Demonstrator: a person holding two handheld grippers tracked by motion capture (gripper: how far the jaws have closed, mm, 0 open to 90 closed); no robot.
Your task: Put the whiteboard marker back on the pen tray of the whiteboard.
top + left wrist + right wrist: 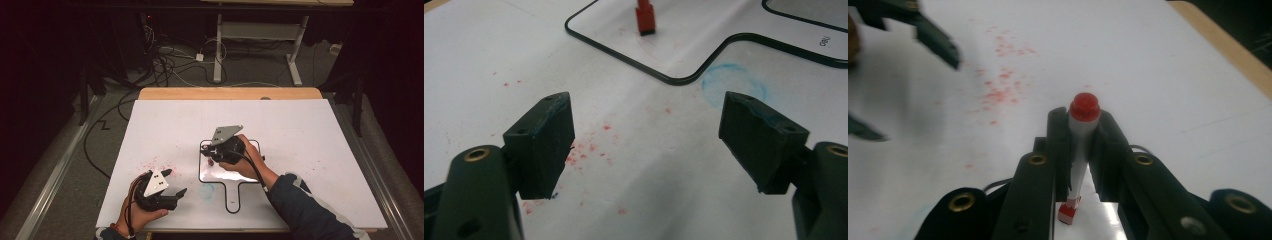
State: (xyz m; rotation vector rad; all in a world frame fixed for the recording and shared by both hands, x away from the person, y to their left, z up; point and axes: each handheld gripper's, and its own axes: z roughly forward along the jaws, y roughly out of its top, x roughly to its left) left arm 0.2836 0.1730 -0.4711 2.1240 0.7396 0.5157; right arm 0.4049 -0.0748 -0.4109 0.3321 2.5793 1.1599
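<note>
Altogether, counted by kind:
Tongs: two, one per hand.
Right tongs [1083,135]: clamped on one red-capped marker [1083,112], pinched by its white barrel with the cap at the jaw tips and its red end near the board; in the high view they sit over the board's left part.
Left tongs [646,132]: jaws spread wide with nothing between them (low over the speckled sheet).
Whiteboard [254,146]: one small black-rimmed board with a handle, flat on the white surface [300,130].
Stains: one blue smudge [734,82] beside the board's rim; scattered red specks [589,147].
</note>
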